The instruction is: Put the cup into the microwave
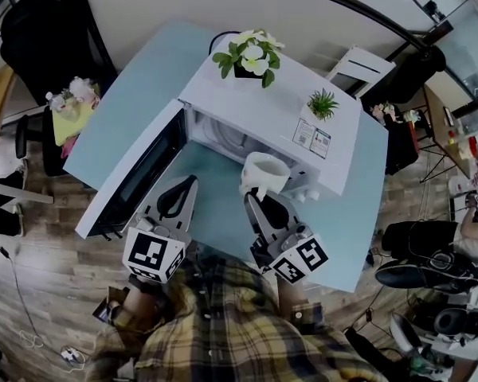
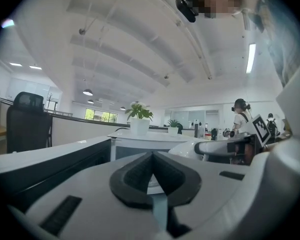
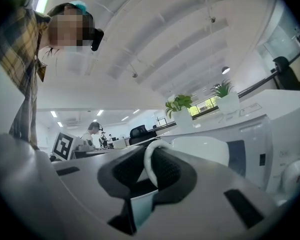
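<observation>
Right gripper [image 1: 253, 197] is pinching the cup [image 1: 264, 172] by its handle at the open microwave [image 1: 279, 106]; left gripper [image 1: 183, 183] is closed, holding nothing.

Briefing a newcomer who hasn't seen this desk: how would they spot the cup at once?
On the light blue table a white microwave stands open-doored. Before its opening hangs the white cup, the only thing held in the air, its handle pinched by the right gripper.
</observation>
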